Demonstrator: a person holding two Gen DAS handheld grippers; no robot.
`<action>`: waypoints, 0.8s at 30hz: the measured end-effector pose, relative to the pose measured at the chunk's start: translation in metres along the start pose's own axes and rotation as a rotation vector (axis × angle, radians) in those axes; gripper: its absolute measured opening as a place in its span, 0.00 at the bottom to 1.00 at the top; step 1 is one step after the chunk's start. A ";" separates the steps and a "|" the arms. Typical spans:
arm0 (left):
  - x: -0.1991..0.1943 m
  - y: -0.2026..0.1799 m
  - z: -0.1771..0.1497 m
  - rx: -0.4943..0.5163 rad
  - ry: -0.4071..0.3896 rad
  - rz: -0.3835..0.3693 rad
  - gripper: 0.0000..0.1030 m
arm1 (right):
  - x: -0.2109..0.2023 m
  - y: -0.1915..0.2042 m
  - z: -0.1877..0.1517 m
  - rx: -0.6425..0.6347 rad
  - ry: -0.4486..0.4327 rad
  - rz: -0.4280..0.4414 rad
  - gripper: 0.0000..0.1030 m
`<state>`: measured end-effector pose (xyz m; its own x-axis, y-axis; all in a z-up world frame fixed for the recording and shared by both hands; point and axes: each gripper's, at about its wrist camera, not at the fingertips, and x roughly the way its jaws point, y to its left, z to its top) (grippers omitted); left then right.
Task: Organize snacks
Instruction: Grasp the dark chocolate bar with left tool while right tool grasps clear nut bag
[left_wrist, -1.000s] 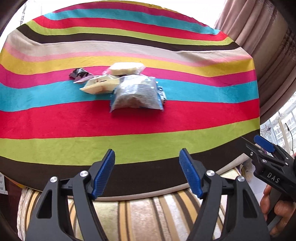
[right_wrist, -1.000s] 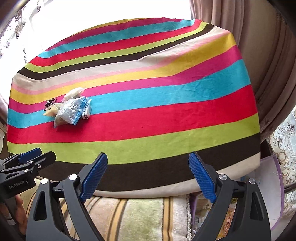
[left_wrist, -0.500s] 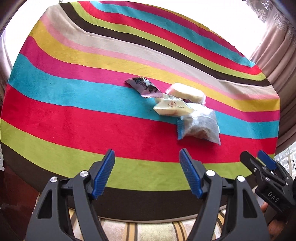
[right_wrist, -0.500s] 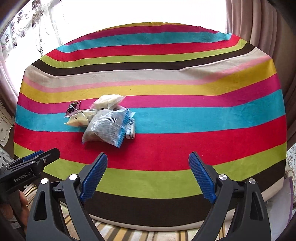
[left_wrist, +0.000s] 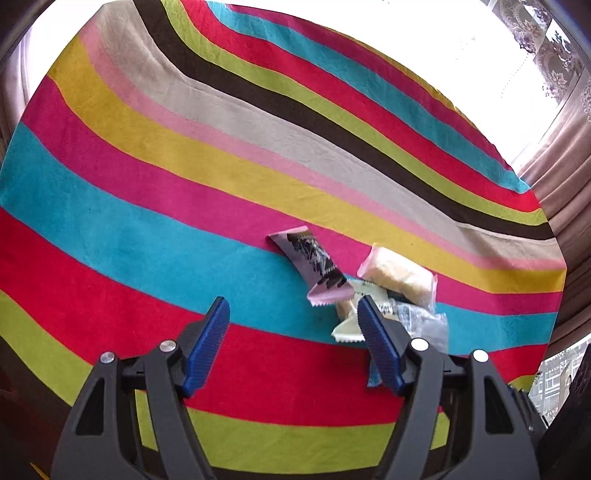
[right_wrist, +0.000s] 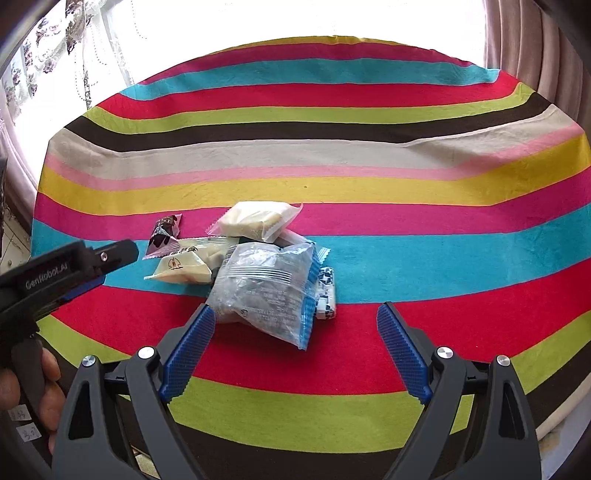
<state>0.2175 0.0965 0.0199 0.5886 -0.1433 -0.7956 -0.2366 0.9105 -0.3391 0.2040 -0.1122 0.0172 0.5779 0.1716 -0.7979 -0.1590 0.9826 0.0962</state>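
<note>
Left wrist view: left tool (left_wrist: 291, 345) spread wide, nothing between the blue pads (left_wrist: 207, 350), hanging over the red and teal bands of the striped cloth (left_wrist: 147, 177) that covers the counter. Snack pile sits right of centre, mostly on the teal and magenta stripes: pink-and-black wrapper (left_wrist: 314, 264) lying diagonally at the pile's left edge, clear pack with a pale yellow cake (left_wrist: 399, 275) just beside it to the right, cream wrapper (left_wrist: 347, 325) below both and partly hidden behind the tool's right finger, crinkled clear bag (left_wrist: 424, 325) showing past that finger. Curtain (left_wrist: 569, 206) along the right edge, bright window glare at top. Right wrist view: right tool (right_wrist: 295, 352) also spread wide, empty, pads (right_wrist: 402, 354) over the red stripe, just short of the pile. Pile here is centre-left: big clear bag with blue edges (right_wrist: 266, 291) nearest, overlapping a small blue-and-white patterned pack (right_wrist: 327, 291) on its right side; cream wrapper (right_wrist: 181, 267) to the left, touching the bag; cake pack (right_wrist: 255, 219) behind, on the magenta stripe; pink-and-black wrapper (right_wrist: 164, 236) farthest left. Left tool (right_wrist: 110, 254) enters from the left edge, its tip close to the cream and pink wrappers, contact not clear; a hand (right_wrist: 44, 391) grips its handle at lower left. Lace curtain (right_wrist: 55, 48) top left, plain curtain (right_wrist: 535, 48) top right.
</note>
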 end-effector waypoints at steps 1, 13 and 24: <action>0.005 -0.002 0.005 -0.005 0.002 -0.001 0.69 | 0.002 0.002 0.001 0.000 0.001 0.003 0.84; 0.059 -0.007 0.030 0.005 0.058 0.041 0.48 | 0.024 0.030 0.007 -0.090 0.015 0.016 0.84; 0.054 -0.001 0.021 0.093 0.007 0.115 0.19 | 0.049 0.049 0.005 -0.189 0.031 -0.077 0.81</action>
<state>0.2656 0.0963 -0.0125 0.5564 -0.0387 -0.8300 -0.2292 0.9530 -0.1981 0.2286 -0.0558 -0.0141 0.5695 0.0918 -0.8168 -0.2648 0.9613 -0.0766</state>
